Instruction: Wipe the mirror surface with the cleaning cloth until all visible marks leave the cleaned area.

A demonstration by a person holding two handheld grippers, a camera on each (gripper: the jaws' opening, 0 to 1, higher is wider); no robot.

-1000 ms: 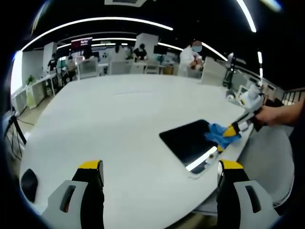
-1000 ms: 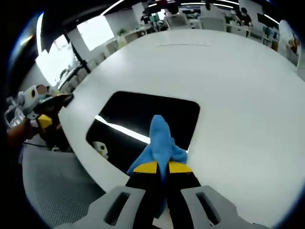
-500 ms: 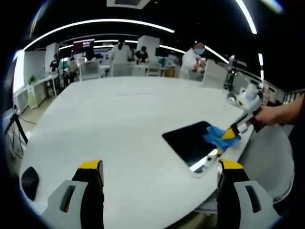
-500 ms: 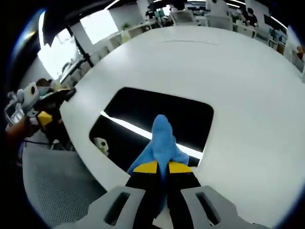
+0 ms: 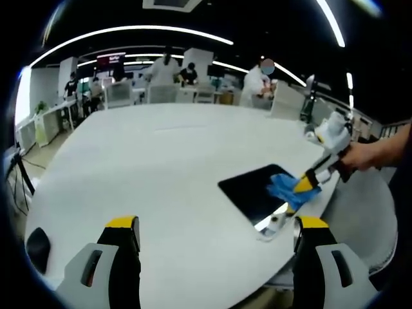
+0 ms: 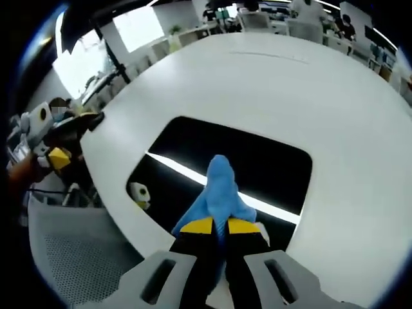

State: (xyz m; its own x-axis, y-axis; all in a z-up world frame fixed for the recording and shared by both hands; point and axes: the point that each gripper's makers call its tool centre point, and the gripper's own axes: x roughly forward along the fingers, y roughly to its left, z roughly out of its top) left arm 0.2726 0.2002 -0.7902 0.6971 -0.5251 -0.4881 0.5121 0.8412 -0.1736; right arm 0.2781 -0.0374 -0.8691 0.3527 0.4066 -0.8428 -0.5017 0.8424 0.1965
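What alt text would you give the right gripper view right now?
The right gripper, jaws shut on a blue cleaning cloth, presses it onto a dark rectangular mirror lying flat on a white table. The left gripper shows at left.

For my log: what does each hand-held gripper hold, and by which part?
The right hand-held gripper pinches the cloth at its near bunched end, over the mirror. The left holds nothing.

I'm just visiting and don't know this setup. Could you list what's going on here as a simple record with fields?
Surface: white round table
Mirror: dark rectangular mirror lying flat near the table's edge
Cloth: blue cleaning cloth resting on the mirror
Right gripper: right gripper shut on the cloth
Left gripper: left gripper open, holding nothing, above the table
Background: office with desks and people
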